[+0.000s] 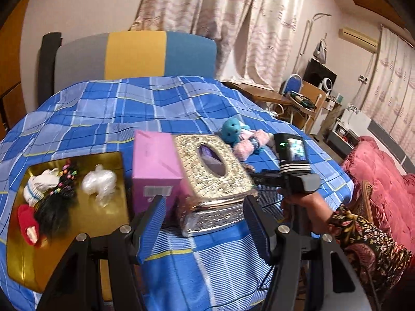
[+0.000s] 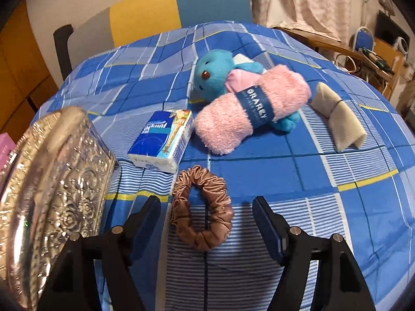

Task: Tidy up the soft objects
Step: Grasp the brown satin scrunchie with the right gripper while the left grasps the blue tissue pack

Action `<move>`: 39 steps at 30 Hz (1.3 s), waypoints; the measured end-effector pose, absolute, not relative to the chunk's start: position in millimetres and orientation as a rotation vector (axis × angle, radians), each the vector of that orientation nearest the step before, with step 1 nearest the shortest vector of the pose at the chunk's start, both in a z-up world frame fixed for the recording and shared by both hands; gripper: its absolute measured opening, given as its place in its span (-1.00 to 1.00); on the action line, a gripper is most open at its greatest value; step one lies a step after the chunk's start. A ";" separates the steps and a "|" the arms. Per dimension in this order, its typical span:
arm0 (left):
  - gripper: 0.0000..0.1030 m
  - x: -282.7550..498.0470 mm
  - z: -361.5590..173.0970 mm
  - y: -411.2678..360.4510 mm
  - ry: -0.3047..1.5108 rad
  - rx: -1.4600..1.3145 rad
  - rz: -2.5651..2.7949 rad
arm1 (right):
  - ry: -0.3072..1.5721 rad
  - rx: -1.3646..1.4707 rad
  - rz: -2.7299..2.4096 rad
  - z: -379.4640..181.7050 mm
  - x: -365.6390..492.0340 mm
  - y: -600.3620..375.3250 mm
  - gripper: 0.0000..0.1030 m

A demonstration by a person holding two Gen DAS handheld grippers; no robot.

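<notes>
My right gripper [image 2: 206, 202] is open, its jaws on either side of a brown satin scrunchie [image 2: 202, 207] that lies on the blue checked cloth. Beyond it lie a tissue pack [image 2: 162, 138], a rolled pink towel [image 2: 249, 108], a blue plush toy [image 2: 215, 73] and a folded beige cloth [image 2: 337, 114]. My left gripper [image 1: 205, 204] is open and empty above the cloth, facing a silver tissue box [image 1: 212, 171] and a pink box [image 1: 155, 165]. A gold tray [image 1: 64, 254] at the left holds a white sock [image 1: 39, 186], a red item [image 1: 28, 225], a black hair piece [image 1: 54, 207] and a clear bag [image 1: 99, 184].
The right hand-held gripper [image 1: 293, 165] shows in the left wrist view, to the right of the silver box. A chair with a grey, yellow and blue back [image 1: 135, 54] stands behind the table. A red sofa [image 1: 384, 181] is at the right.
</notes>
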State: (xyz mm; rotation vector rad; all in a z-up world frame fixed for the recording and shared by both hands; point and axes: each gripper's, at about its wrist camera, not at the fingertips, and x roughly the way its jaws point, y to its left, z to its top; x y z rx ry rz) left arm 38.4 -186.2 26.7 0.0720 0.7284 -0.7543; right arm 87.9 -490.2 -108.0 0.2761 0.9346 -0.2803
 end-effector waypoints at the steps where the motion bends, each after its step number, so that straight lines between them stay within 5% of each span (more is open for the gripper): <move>1: 0.21 38.7 27.6 -191.2 0.731 0.081 -0.762 | 0.939 0.263 -0.274 -110.2 90.8 -488.6 0.35; 6: 0.21 43.4 37.5 -216.7 0.737 0.109 -0.779 | 0.933 0.215 -0.262 -116.4 93.6 -482.5 0.00; 8: 0.21 44.6 42.6 -226.7 0.733 0.118 -0.788 | 0.929 0.203 -0.252 -116.2 90.9 -480.5 -0.42; 9: 0.21 44.9 45.6 -232.5 0.731 0.128 -0.790 | 0.931 0.194 -0.252 -115.9 89.3 -479.9 -0.48; 23: 0.23 91.3 58.8 -367.9 0.853 0.310 -0.846 | 1.057 0.345 -0.230 -106.2 27.0 -518.1 -0.52; 30: 0.29 162.1 14.3 -428.0 1.159 0.273 -0.783 | 1.084 0.462 -0.190 -106.6 21.3 -519.0 -0.52; 39: 0.29 210.2 -42.8 -478.1 1.304 0.367 -0.637 | 1.109 0.628 -0.138 -107.8 17.5 -525.6 -0.52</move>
